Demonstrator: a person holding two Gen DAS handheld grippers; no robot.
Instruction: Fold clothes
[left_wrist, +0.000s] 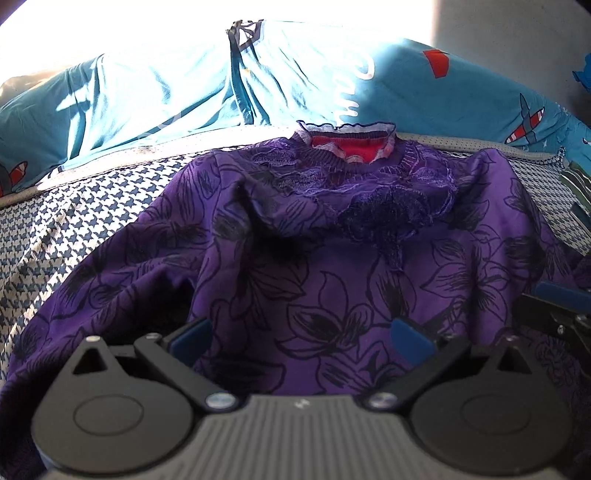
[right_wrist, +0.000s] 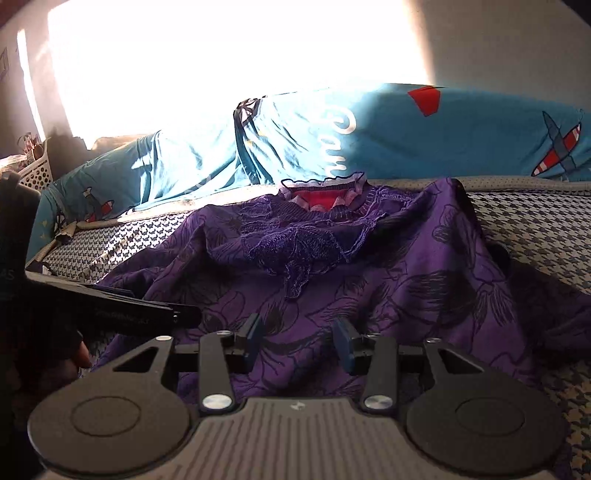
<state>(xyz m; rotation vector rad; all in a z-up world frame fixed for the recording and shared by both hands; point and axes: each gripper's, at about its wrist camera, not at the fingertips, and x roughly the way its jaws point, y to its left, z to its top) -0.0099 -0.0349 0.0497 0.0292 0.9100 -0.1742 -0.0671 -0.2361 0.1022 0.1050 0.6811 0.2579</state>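
Garment: a purple top (left_wrist: 332, 266) printed with dark outlined flowers, lying front up and rumpled on the bed, its neck toward the far pillows and its hem toward both cameras.
Neckline: a ribbed purple collar with a frilled white-and-pink edge (left_wrist: 347, 129); red lining (left_wrist: 343, 146) shows inside the opening.
Chest trim: a patch of darker purple lace (left_wrist: 388, 210) below the collar, bunched into a fold that sags across the chest.
Sleeves: the one at left in the left wrist view spreads out over the bed cover; the other rises in a peak at the far right of the top in the right wrist view (right_wrist: 443, 206).
Left hand-held gripper (left_wrist: 299, 338): its blue pads stand wide apart just over the lower front of the top, with cloth seen between them but nothing pinched.
Right hand-held gripper (right_wrist: 299, 341): jaws partly apart above the hem area; the pads seem clear of the fabric, though the dim light makes contact hard to judge.
Neighbouring tool: each gripper appears at the edge of the other's view, close by its side.
Bed cover: a blue-and-white houndstooth cloth (left_wrist: 92, 206) under the top.
Pillows: teal bedding with red-striped aeroplanes and white lettering (right_wrist: 461, 136) along the far edge.
Far left: a white perforated basket (right_wrist: 37, 171), below a glaring bright window.
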